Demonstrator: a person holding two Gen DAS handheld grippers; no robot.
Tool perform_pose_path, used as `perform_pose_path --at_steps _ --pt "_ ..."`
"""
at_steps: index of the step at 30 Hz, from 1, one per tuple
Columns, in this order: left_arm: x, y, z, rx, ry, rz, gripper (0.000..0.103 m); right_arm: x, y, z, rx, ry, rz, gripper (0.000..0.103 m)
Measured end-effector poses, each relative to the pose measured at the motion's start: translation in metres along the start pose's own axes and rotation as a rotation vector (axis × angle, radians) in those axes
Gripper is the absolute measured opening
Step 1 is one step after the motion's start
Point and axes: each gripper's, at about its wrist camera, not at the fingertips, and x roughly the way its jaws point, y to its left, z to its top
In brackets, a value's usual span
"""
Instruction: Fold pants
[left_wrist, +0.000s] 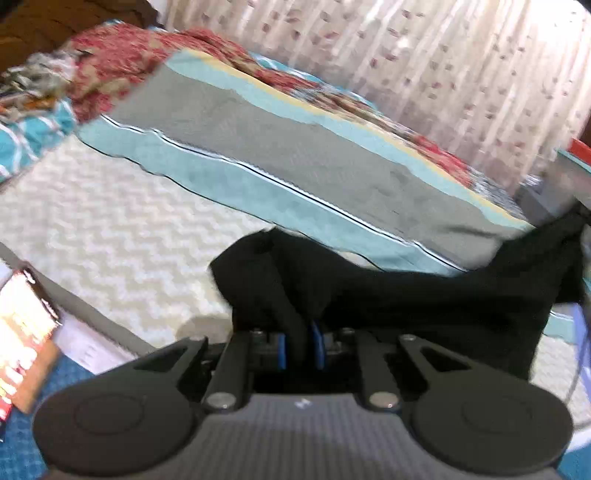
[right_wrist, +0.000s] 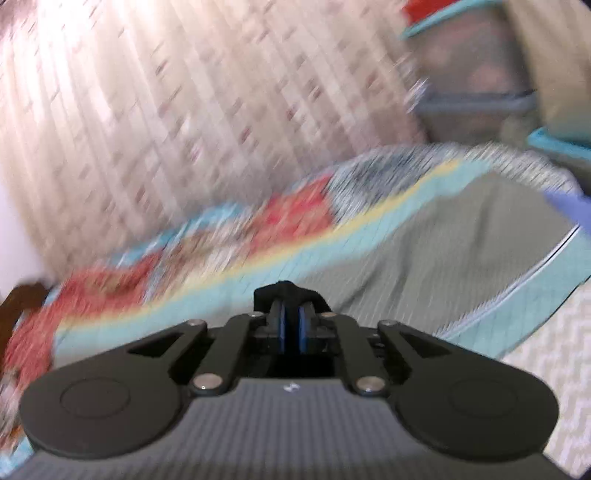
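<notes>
Your left gripper (left_wrist: 300, 341) and right gripper (right_wrist: 292, 325) each pinched the soft black pants (left_wrist: 424, 291) above the quilted bed (left_wrist: 110, 229).

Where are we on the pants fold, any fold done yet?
Done: both ends grabbed. In hand: left gripper shut on the black pants, which stretch off right above the bed; right gripper pinches black fabric. Left: no finished fold visible; laying flat and folding remain. Views are blurred.

Bed (left_wrist: 110, 229): cream zigzag cover. Grey-teal quilt (left_wrist: 295, 166) across its far side, red floral blanket (left_wrist: 122, 62) at the far edge (blurred), black pants (left_wrist: 424, 295) near edge.
</notes>
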Motion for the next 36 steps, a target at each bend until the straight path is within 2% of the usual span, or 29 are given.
perform_pose_path --at_steps 3,5,6,7,9,10,12,14,17,19,20,21,22,23,24,25,27,29,31,34,36 --pt "0.007 0.01 -0.014 -0.029 0.045 -0.005 0.014 0.006 -0.033 -0.027 -0.02 0.066 -0.086 0.03" --pt "0.014 0.014 -0.028 -0.044 0.108 0.013 0.02 0.006 -0.056 -0.055 -0.041 0.12 -0.133 0.03" --pt "0.018 0.019 -0.035 -0.055 0.142 0.03 0.032 0.006 -0.068 -0.07 -0.044 0.156 -0.146 0.034" --pt "0.018 0.02 -0.042 -0.059 0.157 0.042 0.039 0.009 -0.072 -0.078 -0.035 0.19 -0.146 0.037" --pt "0.013 0.025 -0.058 -0.085 0.177 0.038 0.057 0.005 -0.084 -0.098 -0.012 0.247 -0.133 0.05" --pt "0.01 0.027 -0.063 -0.104 0.198 0.016 0.061 0.009 -0.085 -0.102 -0.008 0.262 -0.131 0.053" --pt "0.007 0.027 -0.073 -0.151 0.238 -0.049 0.084 0.007 -0.093 -0.112 -0.006 0.272 -0.141 0.059" --pt "0.009 0.026 -0.079 -0.174 0.252 -0.092 0.095 0.005 -0.106 -0.121 0.014 0.269 -0.174 0.063" --pt "0.024 0.028 -0.075 -0.193 0.261 -0.085 0.096 0.011 -0.129 -0.122 0.111 0.287 -0.244 0.067" --pt "0.037 0.033 -0.067 -0.235 0.258 -0.063 0.09 0.019 -0.14 -0.126 0.216 0.31 -0.25 0.068" --pt "0.043 0.034 -0.064 -0.254 0.258 -0.058 0.076 0.023 -0.143 -0.129 0.249 0.328 -0.235 0.068" --pt "0.051 0.035 -0.06 -0.265 0.27 -0.055 0.045 0.031 -0.141 -0.13 0.264 0.358 -0.213 0.068" --pt "0.058 0.033 -0.054 -0.262 0.284 -0.057 0.031 0.04 -0.136 -0.131 0.262 0.4 -0.186 0.067" --pt "0.062 0.031 -0.049 -0.245 0.287 -0.053 0.011 0.046 -0.13 -0.133 0.24 0.441 -0.163 0.053" --pt "0.062 0.028 -0.043 -0.218 0.277 -0.036 0.011 0.052 -0.118 -0.133 0.19 0.482 -0.151 0.015" --pt "0.056 0.023 -0.034 -0.175 0.245 -0.016 0.01 0.055 -0.107 -0.132 0.139 0.498 -0.165 0.01" --pt "0.032 0.016 -0.013 -0.093 0.154 -0.017 0.01 0.043 -0.092 -0.113 0.102 0.43 -0.167 0.009" --pt "-0.007 0.013 0.011 -0.022 0.032 -0.041 0.01 0.007 -0.097 -0.073 0.168 0.274 -0.083 0.009" --pt "-0.044 0.015 0.024 0.038 -0.028 -0.077 0.01 -0.033 -0.115 -0.04 0.24 0.169 -0.022 0.009" --pt "-0.078 0.019 0.013 0.109 0.007 -0.14 0.01 -0.103 -0.146 -0.012 0.225 0.055 -0.029 0.009" --pt "-0.087 0.014 -0.009 0.163 0.071 -0.183 0.01 -0.147 -0.17 -0.012 0.208 0.028 -0.045 0.009"
